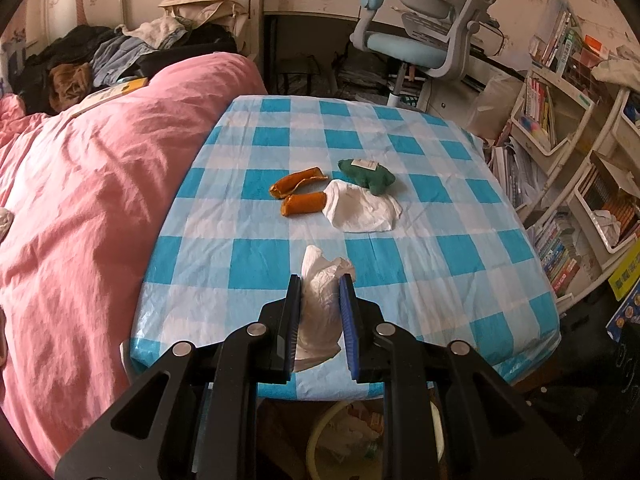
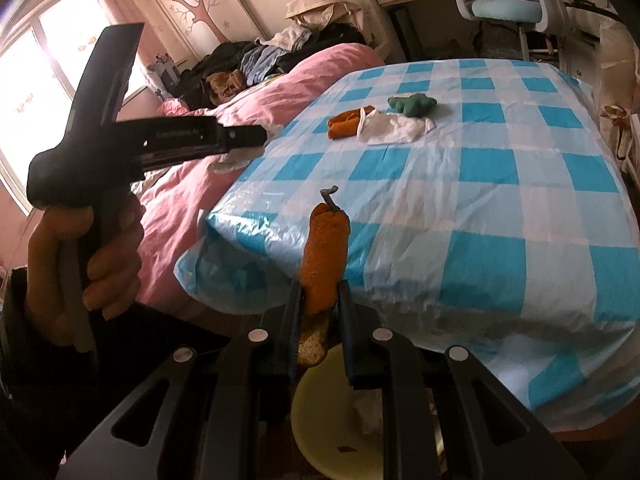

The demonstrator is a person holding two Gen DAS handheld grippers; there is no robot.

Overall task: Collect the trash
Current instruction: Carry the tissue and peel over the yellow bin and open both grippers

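— Both full? The left gripper point(image 1: 320, 280) pinches a tissue point(image 1: 320, 304), the right gripper point(image 2: 320, 286) an orange peel point(image 2: 324, 264), low centre of each frame.
— Yes. Tissue's soft, weightless; peel's limp, best gripped mid-length.

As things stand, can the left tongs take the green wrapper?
Probably not yet: the left tongs are shut on a white tissue. The path across the tablecloth to the green wrapper looks clear.

Your left wrist camera looked steeply down over the counter's point(image 1: 248, 264) near edge; your right one sat lower, off its corner point(image 2: 480, 208). Both shared the checked counter and bed point(image 1: 80, 200).
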